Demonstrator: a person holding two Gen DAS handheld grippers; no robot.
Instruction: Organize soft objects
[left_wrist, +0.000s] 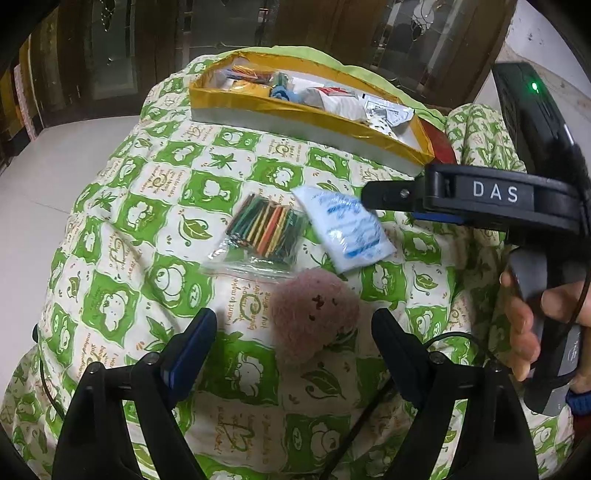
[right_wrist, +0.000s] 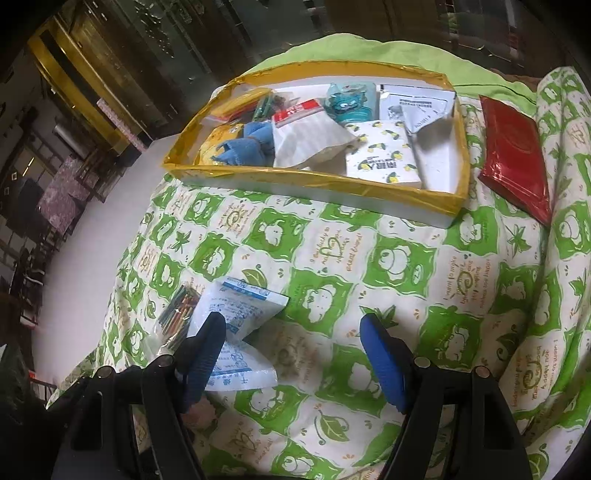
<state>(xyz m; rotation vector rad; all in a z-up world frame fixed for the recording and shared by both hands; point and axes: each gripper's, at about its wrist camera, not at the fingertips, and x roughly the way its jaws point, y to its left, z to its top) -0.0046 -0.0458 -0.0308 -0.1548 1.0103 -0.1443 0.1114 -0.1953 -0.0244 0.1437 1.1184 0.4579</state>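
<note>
Two tongs in view, both spread and holding nothing. Left tongs (left_wrist: 293, 345) hang over a pink plush toy (left_wrist: 314, 314) lying on the green-and-cream quilt (left_wrist: 155, 206), the toy between the fingers but not touched. Landmark: yellow-rimmed tray (right_wrist: 458, 177) at the quilt's far end. Nearer than the tray lie a clear bag of coloured sticks (left_wrist: 264, 230) and, just beside it, a white-and-blue sachet (left_wrist: 345, 227); the plush sits nearer again. Right tongs (right_wrist: 295, 354) hover beside the sachet, the left finger overlapping it in the right wrist view; contact cannot be told. Open quilt runs between the sachet and the tray. Right of the tray lies a red packet (right_wrist: 513, 155). Tray holds a blue plush, white packets and a lemon-print pack. Left of the tray the quilt edge drops to pale floor (left_wrist: 55, 166); dark wooden doors stand behind.
</note>
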